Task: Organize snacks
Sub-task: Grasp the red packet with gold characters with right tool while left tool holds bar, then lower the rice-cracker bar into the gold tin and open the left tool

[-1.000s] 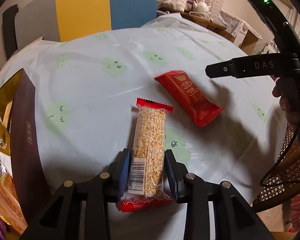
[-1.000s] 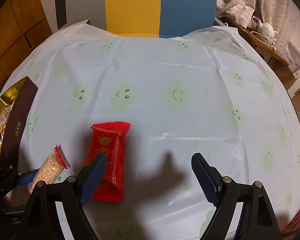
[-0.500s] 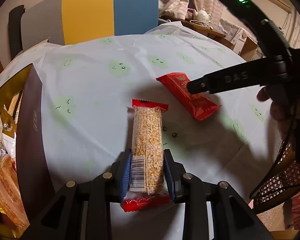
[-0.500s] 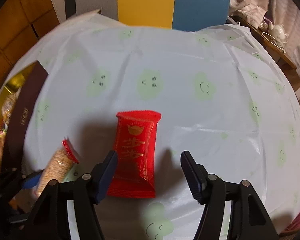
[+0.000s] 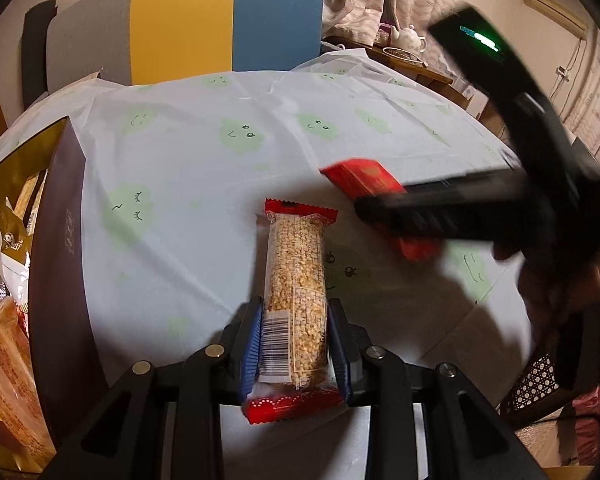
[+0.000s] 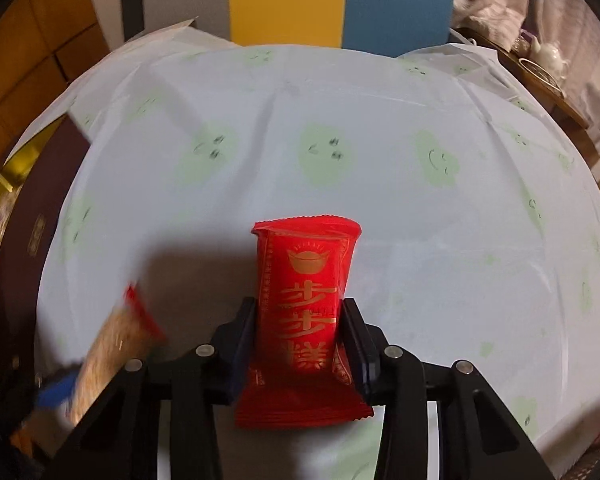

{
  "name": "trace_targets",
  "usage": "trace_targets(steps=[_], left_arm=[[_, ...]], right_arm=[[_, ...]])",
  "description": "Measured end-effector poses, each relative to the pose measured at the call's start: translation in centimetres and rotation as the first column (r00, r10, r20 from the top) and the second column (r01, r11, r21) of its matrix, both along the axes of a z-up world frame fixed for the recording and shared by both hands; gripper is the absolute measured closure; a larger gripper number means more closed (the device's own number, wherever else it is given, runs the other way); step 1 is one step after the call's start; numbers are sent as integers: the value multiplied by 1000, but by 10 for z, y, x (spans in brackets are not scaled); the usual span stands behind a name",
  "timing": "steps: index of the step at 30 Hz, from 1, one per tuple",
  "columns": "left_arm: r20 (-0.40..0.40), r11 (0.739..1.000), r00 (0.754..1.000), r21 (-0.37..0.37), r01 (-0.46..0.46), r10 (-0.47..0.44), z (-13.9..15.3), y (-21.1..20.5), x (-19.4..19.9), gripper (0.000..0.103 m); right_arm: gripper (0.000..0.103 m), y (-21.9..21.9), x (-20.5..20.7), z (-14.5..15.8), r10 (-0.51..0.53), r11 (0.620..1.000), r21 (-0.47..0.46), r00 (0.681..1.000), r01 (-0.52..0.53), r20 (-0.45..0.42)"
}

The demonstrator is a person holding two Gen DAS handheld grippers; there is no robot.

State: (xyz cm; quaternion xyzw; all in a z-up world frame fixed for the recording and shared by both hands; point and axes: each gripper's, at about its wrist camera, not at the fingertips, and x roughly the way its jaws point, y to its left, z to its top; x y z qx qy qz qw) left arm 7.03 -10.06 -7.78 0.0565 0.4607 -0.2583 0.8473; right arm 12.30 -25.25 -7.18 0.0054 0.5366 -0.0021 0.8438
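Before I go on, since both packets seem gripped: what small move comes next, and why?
Probably lift both slightly, then carry them left toward the dark box of snacks. The left hand-held gripper clamps the grain bar and the right hand-held gripper clamps the red packet.

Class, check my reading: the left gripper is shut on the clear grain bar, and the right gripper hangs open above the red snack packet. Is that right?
Not quite. The right gripper is not open: the right wrist view shows its jaws shut on the red snack packet. The rest stands: the left gripper is shut on the clear grain bar.
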Motion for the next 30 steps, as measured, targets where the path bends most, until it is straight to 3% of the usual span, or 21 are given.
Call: trace_targets(steps=[7, 10, 15, 30], left_arm=[[12, 1000, 1000, 29, 8, -8, 2, -2, -1, 72], [-19, 1000, 1000, -7, -1, 1, 11, 0, 1, 72], [38, 999, 999, -40, -8, 10, 37, 7, -5, 72], [130, 993, 985, -38, -111, 115, 88, 42, -24, 72]], right_arm=[[61, -7, -48, -1, 20, 999, 33, 999, -21, 47], [61, -3, -49, -1, 25, 1000, 9, 997, -26, 68], [61, -3, -48, -2, 21, 1000, 13, 997, -22, 75], [61, -3, -61, -2, 18, 1000, 1, 993, -19, 113]])
